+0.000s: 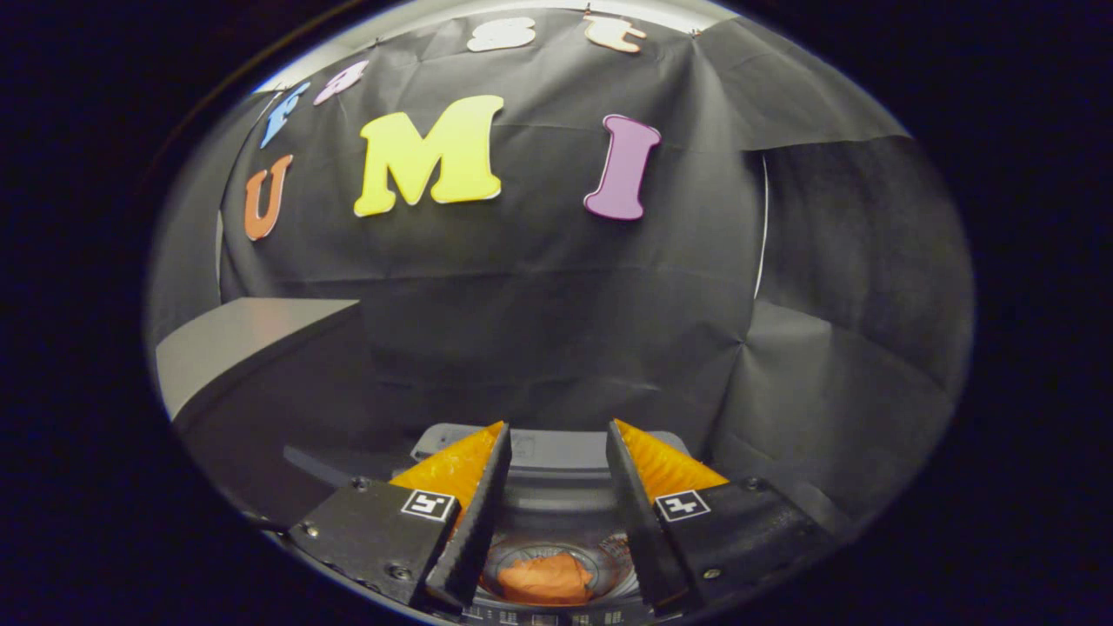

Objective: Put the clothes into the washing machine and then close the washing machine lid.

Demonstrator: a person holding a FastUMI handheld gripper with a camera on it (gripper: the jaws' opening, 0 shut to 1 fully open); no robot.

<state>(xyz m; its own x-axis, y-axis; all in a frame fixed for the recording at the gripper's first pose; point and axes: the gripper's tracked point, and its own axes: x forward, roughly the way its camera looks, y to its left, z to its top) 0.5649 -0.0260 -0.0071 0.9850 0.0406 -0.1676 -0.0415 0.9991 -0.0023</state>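
Gripper [556, 487], jaws spread, empty, above washer [556, 452]; cloth [545, 578] inside drum; risk: lid left open, or jaws missing it.

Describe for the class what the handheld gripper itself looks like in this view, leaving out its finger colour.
The gripper has two wedge-shaped fingers with ribbed inner faces. Each is mounted on a dark, flat, angular block fastened with small screws, and each block carries a square black-and-white marker tag.
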